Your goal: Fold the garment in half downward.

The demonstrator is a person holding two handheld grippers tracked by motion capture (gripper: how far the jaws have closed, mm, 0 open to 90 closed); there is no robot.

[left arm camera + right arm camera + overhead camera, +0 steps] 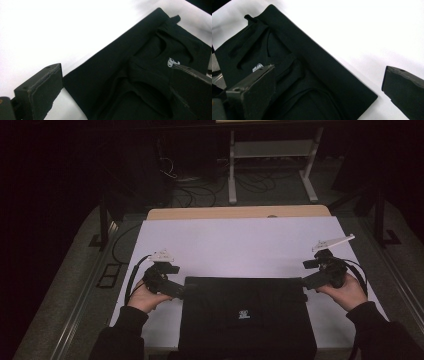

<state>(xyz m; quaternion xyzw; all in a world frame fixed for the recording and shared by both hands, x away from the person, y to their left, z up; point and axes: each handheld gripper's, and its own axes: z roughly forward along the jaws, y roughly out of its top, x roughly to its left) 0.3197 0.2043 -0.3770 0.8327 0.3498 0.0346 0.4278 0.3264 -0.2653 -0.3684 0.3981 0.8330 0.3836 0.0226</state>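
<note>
High view shows our white table [240, 245] in a dark room, folded black garment [247, 317] near us, left gripper [176, 291] and right gripper [305, 285] both wide at its far corners

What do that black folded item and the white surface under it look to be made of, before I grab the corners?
The black folded garment looks like soft matte knit fabric: it creases, lies in flat layers and carries a small white printed logo. The white table top looks smooth, hard and slightly glossy, perhaps laminate or a board; the glare leaves it open.
</note>
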